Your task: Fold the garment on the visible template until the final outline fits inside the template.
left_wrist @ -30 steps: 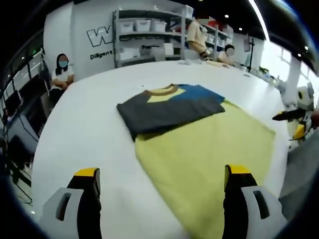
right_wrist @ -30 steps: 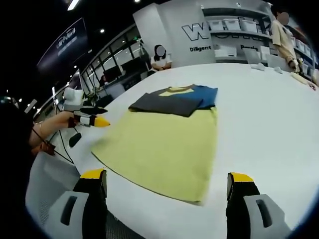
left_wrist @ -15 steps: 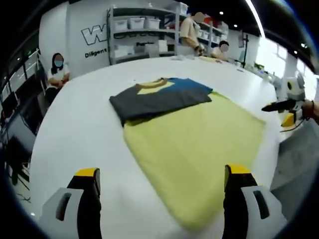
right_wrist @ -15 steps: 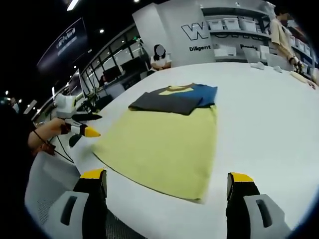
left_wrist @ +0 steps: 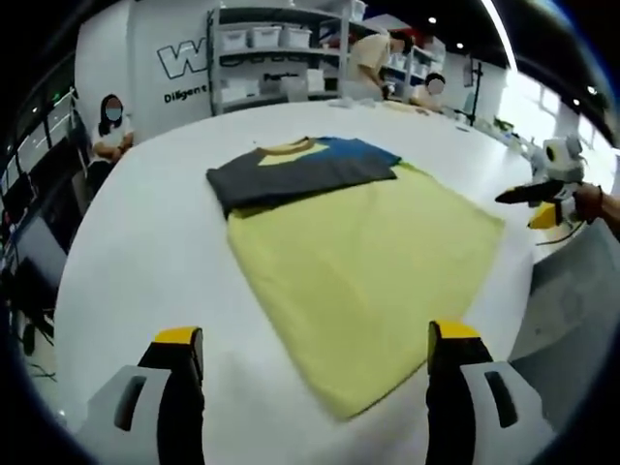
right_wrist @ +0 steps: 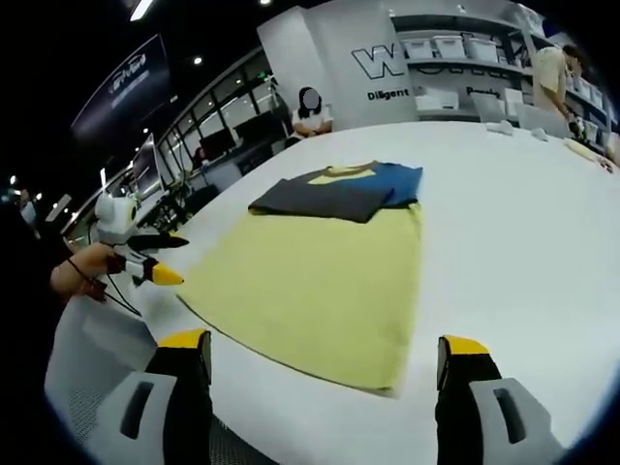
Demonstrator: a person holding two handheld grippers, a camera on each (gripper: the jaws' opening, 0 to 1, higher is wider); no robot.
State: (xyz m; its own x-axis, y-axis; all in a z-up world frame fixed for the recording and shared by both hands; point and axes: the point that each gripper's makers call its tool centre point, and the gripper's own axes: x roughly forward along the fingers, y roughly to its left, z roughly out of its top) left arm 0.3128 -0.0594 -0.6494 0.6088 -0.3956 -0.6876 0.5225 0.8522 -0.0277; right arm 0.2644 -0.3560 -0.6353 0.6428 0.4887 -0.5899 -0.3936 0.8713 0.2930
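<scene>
while both tongs, left (left_wrist: 308, 339) and right (right_wrist: 320, 344), hover released over the counter (left_wrist: 145, 262), garment (left_wrist: 339, 242) lies half-folded; wall lettering (right_wrist: 387, 63) partly legible.

Shelf bins (left_wrist: 266, 37) and wall lettering (right_wrist: 395, 60), too blurred.

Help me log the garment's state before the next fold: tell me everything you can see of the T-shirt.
The T-shirt lies flat on the white table. Its body is pale yellow, looking like soft knit cloth. A dark grey sleeve is folded across the chest, a blue sleeve beside it, under a tan-trimmed collar. The hem end points toward the cameras. Neither the left gripper nor the right gripper touches it; both stand open.
</scene>
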